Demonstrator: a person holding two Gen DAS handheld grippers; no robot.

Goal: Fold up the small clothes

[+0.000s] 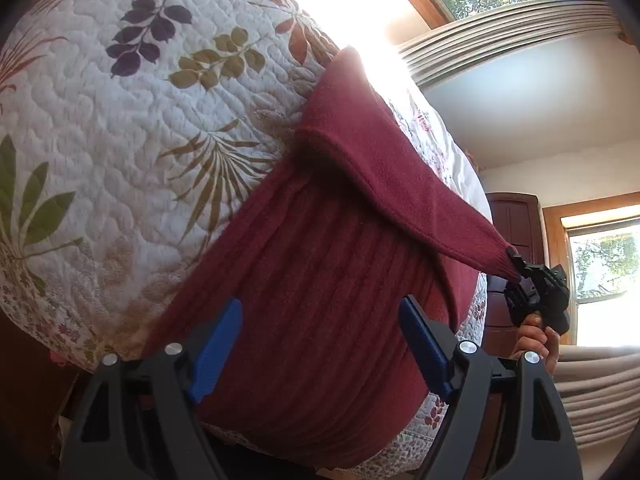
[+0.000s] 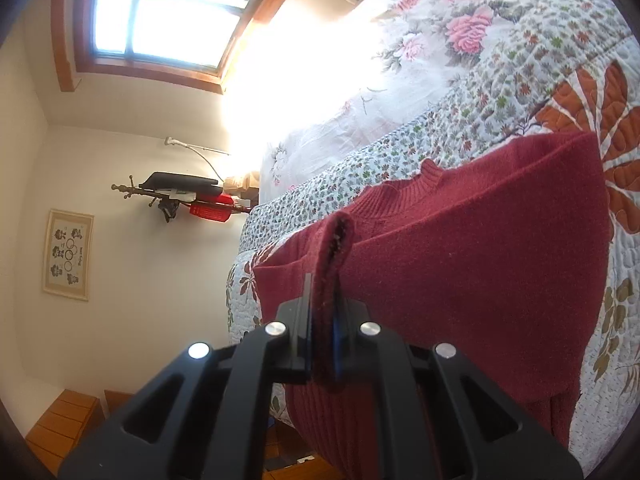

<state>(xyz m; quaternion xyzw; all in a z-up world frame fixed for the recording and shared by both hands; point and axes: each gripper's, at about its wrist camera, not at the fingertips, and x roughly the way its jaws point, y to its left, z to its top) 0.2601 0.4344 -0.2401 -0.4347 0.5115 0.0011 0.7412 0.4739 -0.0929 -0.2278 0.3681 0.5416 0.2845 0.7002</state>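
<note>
A dark red knit sweater (image 1: 312, 280) lies on a quilted floral bedspread (image 1: 120, 120). My left gripper (image 1: 320, 344) hovers open over the ribbed body, its blue pads spread wide with nothing between them. One sleeve (image 1: 384, 160) is lifted and stretched to the right, where my right gripper (image 1: 516, 260) pinches its cuff, a hand (image 1: 536, 340) holding that tool. In the right wrist view my right gripper (image 2: 322, 304) is shut on the sleeve cuff (image 2: 336, 248), and the sweater (image 2: 480, 272) with its ribbed collar (image 2: 400, 192) spreads beyond it.
The bed's edge runs along the bottom of the left wrist view. A pink rose pillowcase (image 2: 440, 40) lies at the bed's head. A window (image 2: 160, 12), a coat stand (image 2: 180, 196) with a red item, a framed picture (image 2: 68, 254) and wooden furniture (image 2: 64, 428) surround the bed.
</note>
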